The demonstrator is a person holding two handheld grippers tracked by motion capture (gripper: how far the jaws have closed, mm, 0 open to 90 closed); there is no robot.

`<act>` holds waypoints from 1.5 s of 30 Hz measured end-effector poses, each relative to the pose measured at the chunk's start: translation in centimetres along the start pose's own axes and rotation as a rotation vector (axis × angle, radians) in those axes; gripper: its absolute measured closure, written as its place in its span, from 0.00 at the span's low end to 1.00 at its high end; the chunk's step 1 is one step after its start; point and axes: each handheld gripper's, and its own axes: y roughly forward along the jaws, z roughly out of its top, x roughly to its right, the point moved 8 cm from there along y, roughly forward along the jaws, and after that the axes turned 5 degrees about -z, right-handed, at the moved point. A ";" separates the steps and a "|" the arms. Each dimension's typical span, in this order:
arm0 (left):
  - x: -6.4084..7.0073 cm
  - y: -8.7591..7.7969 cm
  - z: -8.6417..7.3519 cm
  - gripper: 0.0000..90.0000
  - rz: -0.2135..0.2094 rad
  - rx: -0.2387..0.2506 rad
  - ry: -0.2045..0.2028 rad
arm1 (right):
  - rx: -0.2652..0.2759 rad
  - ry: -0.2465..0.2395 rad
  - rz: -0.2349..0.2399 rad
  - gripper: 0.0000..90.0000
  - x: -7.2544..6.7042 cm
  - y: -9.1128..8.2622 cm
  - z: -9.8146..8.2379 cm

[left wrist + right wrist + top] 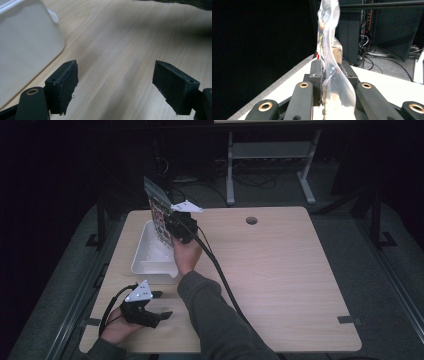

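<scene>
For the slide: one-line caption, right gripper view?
Right tongs clamp a clear crinkled plastic packet upright above the white rectangular tray.

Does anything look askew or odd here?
Nothing spilled or damaged. The clear packet in the right claw stands upright, twisted and crumpled, over the white bin; the left claw is open.

**Looks like a lab or test room, not anyone's home**

Dark room, grey carpet floor (280,185), and a plain light-wood table (280,270) with a cable hole (251,220) in it. Behind sits another desk's metal frame (270,155) with loose cables (250,180) underneath, plus black equipment racks (352,32) with wiring. Feels like a recording setup.
</scene>
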 end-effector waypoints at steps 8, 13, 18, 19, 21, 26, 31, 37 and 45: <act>0.1 0.1 0.1 0.22 -0.003 0.002 -0.001 | 0.002 0.004 0.001 0.84 -0.2 0.4 -0.2; 0.0 0.1 0.0 0.22 -0.001 0.000 0.003 | -0.017 0.003 -0.008 0.83 0.2 0.9 -1.2; 0.0 0.1 0.0 0.22 0.000 -0.001 0.000 | -0.033 -0.015 0.033 0.72 0.3 0.7 -1.5; 0.0 0.1 0.0 0.22 0.000 -0.002 0.001 | -0.059 -0.030 0.041 0.65 0.4 0.7 -1.5; 0.0 0.2 0.0 0.22 0.001 -0.003 0.001 | -0.073 -0.042 0.045 0.62 0.5 0.8 -1.6; 0.0 0.2 -0.1 0.22 0.000 -0.007 0.003 | -0.200 -0.116 0.083 0.68 1.0 1.4 -2.5; 0.0 0.2 -0.1 0.22 0.001 -0.012 0.001 | -0.227 -0.195 0.074 0.75 1.2 1.2 -2.8; 0.0 0.2 -0.1 0.22 0.001 -0.013 0.004 | -0.229 -0.223 0.043 0.78 1.1 1.0 -3.2; 0.0 0.2 -0.1 0.22 0.002 -0.013 0.004 | -0.216 -0.231 0.001 0.79 0.7 1.1 -3.9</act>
